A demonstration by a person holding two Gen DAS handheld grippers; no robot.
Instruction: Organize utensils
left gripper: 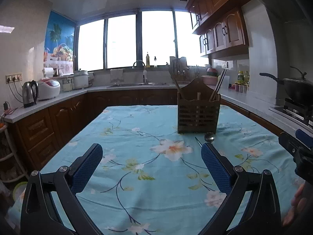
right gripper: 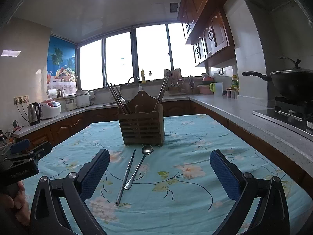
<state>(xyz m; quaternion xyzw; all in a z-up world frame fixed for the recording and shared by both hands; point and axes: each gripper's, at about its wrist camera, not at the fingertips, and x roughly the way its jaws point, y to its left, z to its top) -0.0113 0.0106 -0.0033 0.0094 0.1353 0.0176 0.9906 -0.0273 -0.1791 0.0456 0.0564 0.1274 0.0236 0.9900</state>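
Right gripper (right gripper: 157,166) hovering low over the tablecloth (right gripper: 225,137), fingers spread wide and gripping nothing, filling the lower part of the right wrist view. Lying between those fingers, toward the lower centre of the frame: a metal spoon (right gripper: 139,166) with its bowl pointing up the frame at the utensil holder (right gripper: 142,125), and a single metal chopstick (right gripper: 126,176) just beside it on the left, the two nearly parallel and close enough at the lower ends that touching cannot be ruled out. Likely being lined up this way for a straight reach along the handles.

Left gripper (left gripper: 151,160) also spread wide and empty, occupying the bottom of the left wrist view, aimed at bare cloth; probably waiting as support. Only the spoon bowl (left gripper: 209,137) and a chopstick tip (left gripper: 198,141) showing there, just above the right-hand finger, in front of the wooden holder (left gripper: 197,115) at centre right.

Holder standing upright in mid-frame of the right wrist view, already carrying chopsticks (right gripper: 117,98) leaning out to the upper left and more (right gripper: 163,90) to the upper right. Those slanted sticks crowding the openings, possibly hampering any drop-in from above. Thin, flat utensils on soft cloth likely proving hard to pinch singly.

Around: kettle (right gripper: 34,113) at left edge, wok (right gripper: 293,84) at right edge, both well apart from the work.
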